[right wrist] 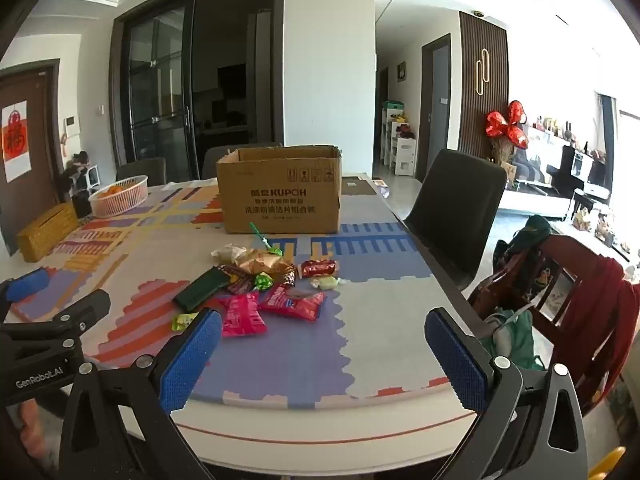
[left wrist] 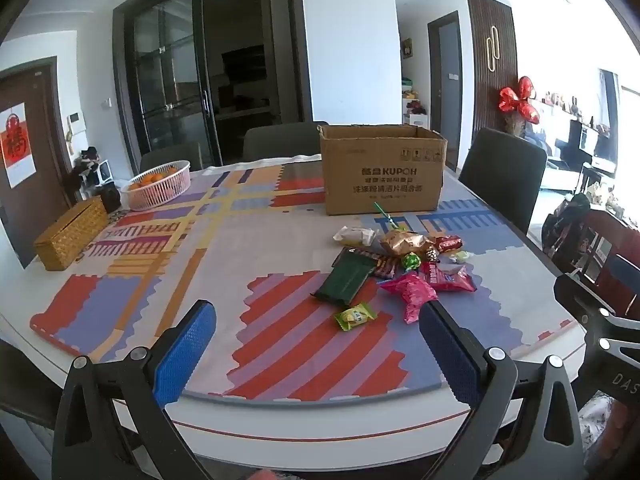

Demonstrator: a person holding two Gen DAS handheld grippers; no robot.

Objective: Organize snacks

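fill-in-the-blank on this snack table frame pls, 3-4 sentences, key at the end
1. The snack pile lies on the table in front of an open ____ box.
2. The white basket at the far left holds ____ fruit.
3. Both the left gripper and the right gripper are ____, holding nothing.
4. The packet nearest the left gripper is yellow-____.

Missing words: cardboard; orange; open; green

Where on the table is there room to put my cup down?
Bare table stretches from the snack pile across to the woven box and fruit basket. The near edge by both open grippers is bare too. It is crowded between the pile and the cardboard box.
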